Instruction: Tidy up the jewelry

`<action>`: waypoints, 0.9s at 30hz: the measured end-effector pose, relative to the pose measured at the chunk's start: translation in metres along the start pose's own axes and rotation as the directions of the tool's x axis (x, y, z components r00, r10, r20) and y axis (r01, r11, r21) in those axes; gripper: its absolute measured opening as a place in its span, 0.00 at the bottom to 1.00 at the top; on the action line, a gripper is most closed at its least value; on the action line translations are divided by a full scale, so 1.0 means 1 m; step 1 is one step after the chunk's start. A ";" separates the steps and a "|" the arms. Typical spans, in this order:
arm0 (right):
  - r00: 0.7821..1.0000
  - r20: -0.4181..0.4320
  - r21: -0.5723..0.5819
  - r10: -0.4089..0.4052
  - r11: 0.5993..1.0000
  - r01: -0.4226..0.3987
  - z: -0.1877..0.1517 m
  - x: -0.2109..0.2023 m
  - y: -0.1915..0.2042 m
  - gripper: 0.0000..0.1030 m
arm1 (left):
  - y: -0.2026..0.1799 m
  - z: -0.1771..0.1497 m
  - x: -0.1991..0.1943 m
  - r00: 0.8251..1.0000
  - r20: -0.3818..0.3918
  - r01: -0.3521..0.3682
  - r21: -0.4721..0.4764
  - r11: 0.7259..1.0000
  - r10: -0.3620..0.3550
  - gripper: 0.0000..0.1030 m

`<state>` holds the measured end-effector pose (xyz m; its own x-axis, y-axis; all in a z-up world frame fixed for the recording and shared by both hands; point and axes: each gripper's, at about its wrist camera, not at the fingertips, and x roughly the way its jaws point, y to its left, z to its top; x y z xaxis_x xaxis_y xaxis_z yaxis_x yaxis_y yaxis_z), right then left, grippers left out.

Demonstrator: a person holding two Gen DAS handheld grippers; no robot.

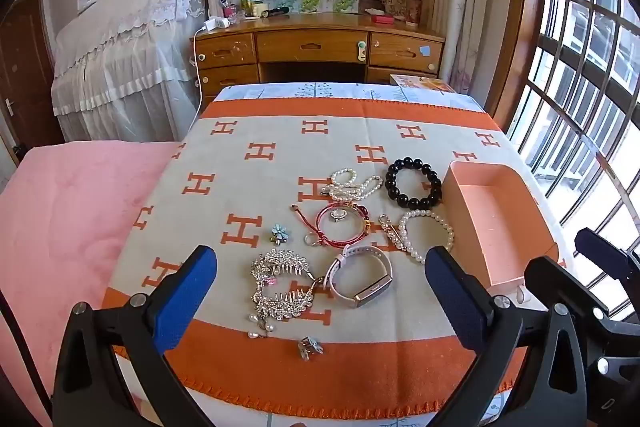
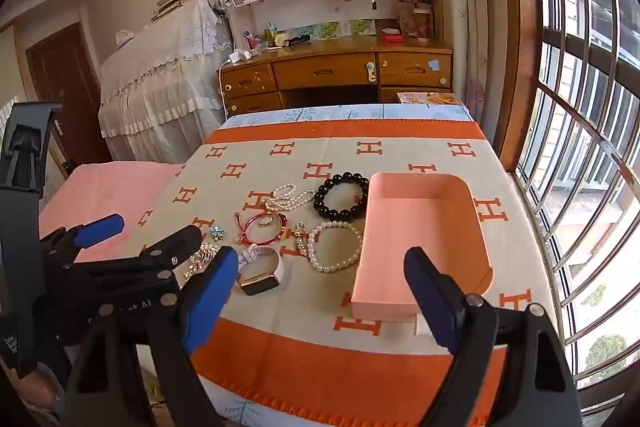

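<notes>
Judging by the empty pink box (image 2: 424,227), sorting has not begun; every piece lies loose on the blanket (image 1: 248,187) just left of it, from the black bead bracelet (image 1: 414,188) and white pearl bracelet (image 1: 426,235) to the watch (image 1: 360,277) and rhinestone hair combs (image 1: 280,283). Both tools hover above the near edge, apart from the jewelry; the left hand-held gripper (image 1: 320,291) is spread wide and holds nothing; the right hand-held gripper (image 2: 320,291), likewise wide and empty, points toward the box.

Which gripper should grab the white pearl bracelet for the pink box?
Probably right. The right gripper, jaws open, frames the white pearl bracelet beside the pink box. The left gripper, also open, sits over the watch.
</notes>
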<state>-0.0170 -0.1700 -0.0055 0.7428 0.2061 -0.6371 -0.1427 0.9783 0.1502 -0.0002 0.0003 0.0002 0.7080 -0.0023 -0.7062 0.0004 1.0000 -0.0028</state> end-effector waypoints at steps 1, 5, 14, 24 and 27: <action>1.000 0.007 -0.003 -0.004 1.000 0.004 0.000 0.001 0.000 0.84 | 0.000 0.000 0.000 1.000 0.002 0.002 -0.002 1.000 -0.002 0.99; 0.998 0.057 -0.030 -0.018 0.999 0.020 -0.001 0.002 0.005 0.84 | -0.005 0.004 0.002 1.000 0.006 0.003 0.009 1.000 -0.003 0.99; 0.999 0.053 -0.012 0.007 1.000 -0.007 -0.002 -0.006 0.000 0.84 | -0.002 0.002 -0.014 0.998 0.050 0.022 -0.006 1.000 -0.022 0.99; 0.999 0.049 -0.006 0.017 1.000 -0.017 -0.004 -0.007 0.002 0.84 | -0.002 0.001 -0.016 0.998 0.055 0.023 -0.006 1.000 -0.023 0.99; 0.999 0.041 -0.002 0.020 1.000 -0.020 -0.006 -0.004 0.001 0.84 | -0.001 0.000 -0.018 0.998 0.053 0.025 -0.009 1.000 -0.025 0.99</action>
<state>-0.0237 -0.1697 -0.0072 0.7660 0.2246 -0.6023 -0.1586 0.9740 0.1615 -0.0127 -0.0007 0.0126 0.7444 -0.0269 -0.6672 0.0121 0.9996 -0.0267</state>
